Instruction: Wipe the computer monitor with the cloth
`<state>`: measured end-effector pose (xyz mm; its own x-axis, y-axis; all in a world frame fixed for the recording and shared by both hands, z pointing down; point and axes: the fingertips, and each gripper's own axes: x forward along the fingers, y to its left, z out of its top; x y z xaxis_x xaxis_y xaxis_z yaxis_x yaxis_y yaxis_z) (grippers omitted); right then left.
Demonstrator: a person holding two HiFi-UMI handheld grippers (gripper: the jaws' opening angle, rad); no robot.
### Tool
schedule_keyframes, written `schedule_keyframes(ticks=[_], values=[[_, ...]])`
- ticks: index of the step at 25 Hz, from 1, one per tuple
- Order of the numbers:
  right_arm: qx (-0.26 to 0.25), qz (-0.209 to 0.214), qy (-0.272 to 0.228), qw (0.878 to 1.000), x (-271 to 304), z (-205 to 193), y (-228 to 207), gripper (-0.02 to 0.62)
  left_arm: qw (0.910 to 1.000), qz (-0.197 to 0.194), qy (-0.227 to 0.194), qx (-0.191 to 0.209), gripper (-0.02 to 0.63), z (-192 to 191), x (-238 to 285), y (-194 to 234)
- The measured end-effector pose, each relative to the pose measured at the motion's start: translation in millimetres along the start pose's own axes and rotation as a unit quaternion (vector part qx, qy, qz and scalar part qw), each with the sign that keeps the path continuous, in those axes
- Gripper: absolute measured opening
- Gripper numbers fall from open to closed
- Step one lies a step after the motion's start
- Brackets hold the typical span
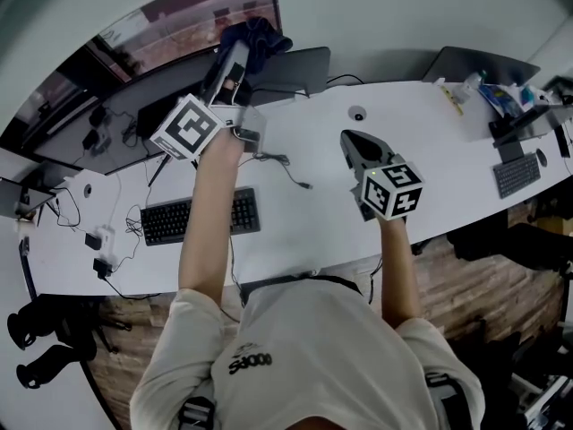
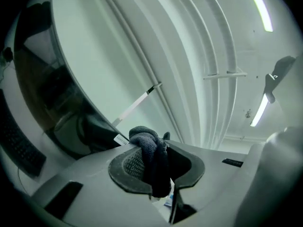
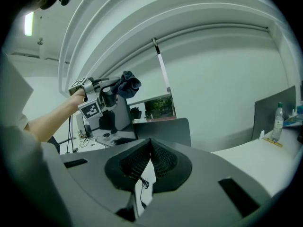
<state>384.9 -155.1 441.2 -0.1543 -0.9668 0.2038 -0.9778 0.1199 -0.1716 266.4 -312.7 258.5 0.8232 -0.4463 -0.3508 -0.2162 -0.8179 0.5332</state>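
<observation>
Left hand-held gripper (image 1: 238,61) raised, jaws clamped on bunched dark cloth (image 1: 256,37). Cloth sits by right edge of curved monitor (image 1: 170,30) at table (image 1: 313,231) far edge; contact unclear. Right hand-held gripper (image 1: 351,141): jaws closed together, empty, above table middle.

Black keyboard (image 1: 199,216) on white desk (image 1: 304,231), bottle (image 3: 278,117), second keyboard (image 1: 517,176) far right
</observation>
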Motion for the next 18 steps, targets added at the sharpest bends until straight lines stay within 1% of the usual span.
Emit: schedule_keyframes(ticks=[2,5,8,10,12,15,18], values=[[0.006,0.001,0.01,1.0,2.8,-8.4,-3.1,0.006,0.9994,0.014,-0.006,0.031,0.078,4.7,-8.0,2.4],[0.009,0.006,0.03,0.999,3.8,-22.0,-5.2,0.006,0.9962,0.008,-0.006,0.086,0.078,2.5,-19.2,3.4],[0.005,0.003,0.041,0.999,4.4,-28.8,-8.8,0.006,0.9904,0.024,0.009,0.136,0.08,-5.9,-36.2,11.4],[0.001,0.003,0.046,0.999,8.2,-31.7,-8.4,0.006,0.9848,0.038,0.024,0.168,0.08,-10.5,-55.2,16.1],[-0.006,0.005,0.047,0.999,13.8,-30.6,-1.3,0.006,0.975,0.059,0.046,0.209,0.08,-12.1,-79.7,22.1],[-0.021,0.02,0.035,0.999,17.5,-19.4,23.4,0.006,0.951,0.113,0.087,0.275,0.08,-9.5,-125.2,34.0],[-0.041,0.04,0.02,0.998,22.6,-1.3,56.0,0.006,0.9307,0.16,0.118,0.307,0.08,0.0,-174.7,38.5]])
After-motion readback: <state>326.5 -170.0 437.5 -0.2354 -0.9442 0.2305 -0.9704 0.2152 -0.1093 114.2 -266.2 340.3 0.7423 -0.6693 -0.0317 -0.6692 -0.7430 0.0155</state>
